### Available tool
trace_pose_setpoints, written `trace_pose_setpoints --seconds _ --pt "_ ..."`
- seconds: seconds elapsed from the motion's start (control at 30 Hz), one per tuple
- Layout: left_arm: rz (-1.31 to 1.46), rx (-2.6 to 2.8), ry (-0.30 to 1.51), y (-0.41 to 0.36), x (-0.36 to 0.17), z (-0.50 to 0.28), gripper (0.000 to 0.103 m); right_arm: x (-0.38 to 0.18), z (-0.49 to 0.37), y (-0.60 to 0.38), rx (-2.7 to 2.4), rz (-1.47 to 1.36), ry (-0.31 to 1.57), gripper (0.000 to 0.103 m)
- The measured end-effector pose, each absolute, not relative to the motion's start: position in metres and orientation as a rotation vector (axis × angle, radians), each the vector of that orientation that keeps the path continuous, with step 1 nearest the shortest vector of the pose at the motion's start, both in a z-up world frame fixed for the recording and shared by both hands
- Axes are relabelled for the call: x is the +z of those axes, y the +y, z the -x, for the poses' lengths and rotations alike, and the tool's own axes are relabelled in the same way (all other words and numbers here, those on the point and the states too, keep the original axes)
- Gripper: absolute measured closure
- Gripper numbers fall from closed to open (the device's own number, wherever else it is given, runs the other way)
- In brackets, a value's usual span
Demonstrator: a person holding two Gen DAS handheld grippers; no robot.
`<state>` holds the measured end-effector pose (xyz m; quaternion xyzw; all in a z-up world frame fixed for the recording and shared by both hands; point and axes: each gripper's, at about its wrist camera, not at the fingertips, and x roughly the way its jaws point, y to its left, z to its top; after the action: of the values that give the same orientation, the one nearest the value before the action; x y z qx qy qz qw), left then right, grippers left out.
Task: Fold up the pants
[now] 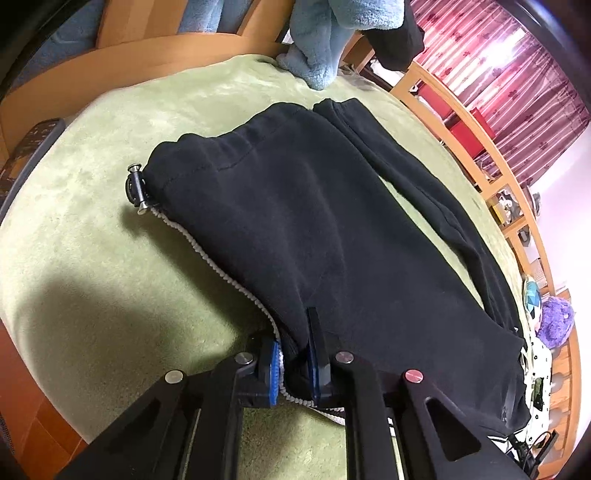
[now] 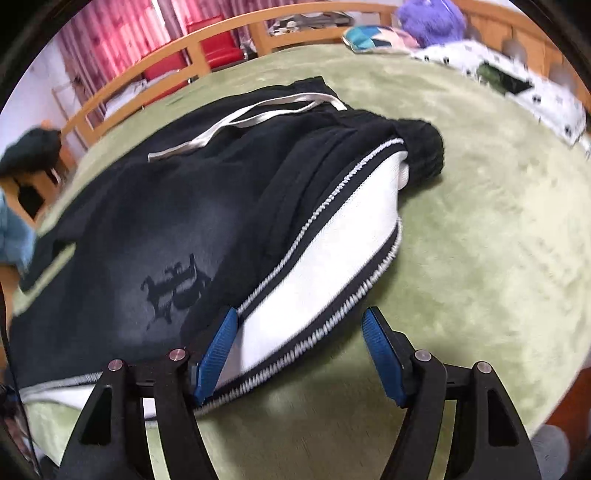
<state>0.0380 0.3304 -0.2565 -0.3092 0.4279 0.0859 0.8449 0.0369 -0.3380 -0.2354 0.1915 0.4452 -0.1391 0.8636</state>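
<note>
Black pants with a white side stripe lie on the green blanket, legs laid side by side. My left gripper is shut on the pants' near edge at the white trim. In the right wrist view the pants show a grey drawstring, a dark logo and the white stripe. My right gripper is open, with its left pad against the stripe edge and its right pad over the blanket.
A light blue fleece garment hangs at the far end. A wooden bed rail runs along the right side, with red boxes and curtains behind. A purple plush toy and a spotted white cloth lie beyond the waistband.
</note>
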Motion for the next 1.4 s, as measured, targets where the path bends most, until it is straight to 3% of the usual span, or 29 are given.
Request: trace_pose_setpoints --seconds 0.17,0.23,0.27,0.4,0.67,1.0,1.4 --pt "0.648 0.206 0.898 0.327 -0.255 -0.041 0.091 -0.247 -0.056 -0.339 -0.237 -0.471 0.943 0.035" --pt "0.652 0.210 0.883 0.327 -0.248 -0.040 0.093 -0.248 -0.062 -0.338 -0.199 -0.472 0.955 0.060" --pt "0.650 0.207 0.875 0.327 -0.243 -0.040 0.094 -0.246 -0.063 -0.337 -0.164 -0.481 0.957 0.081" --pt "0.672 0.181 0.832 0.332 -0.215 -0.039 0.094 -0.228 -0.063 -0.340 -0.123 -0.502 0.934 0.092" --pt "0.595 0.127 0.737 0.323 -0.143 -0.072 0.094 -0.155 -0.087 -0.344 -0.064 -0.524 0.812 0.095" --pt "0.445 0.109 0.602 0.291 -0.063 -0.172 0.094 -0.085 -0.171 -0.342 -0.049 -0.421 0.702 0.096" --pt "0.458 0.134 0.588 0.271 -0.087 -0.332 0.094 -0.098 -0.308 -0.358 -0.086 -0.427 0.653 0.097"
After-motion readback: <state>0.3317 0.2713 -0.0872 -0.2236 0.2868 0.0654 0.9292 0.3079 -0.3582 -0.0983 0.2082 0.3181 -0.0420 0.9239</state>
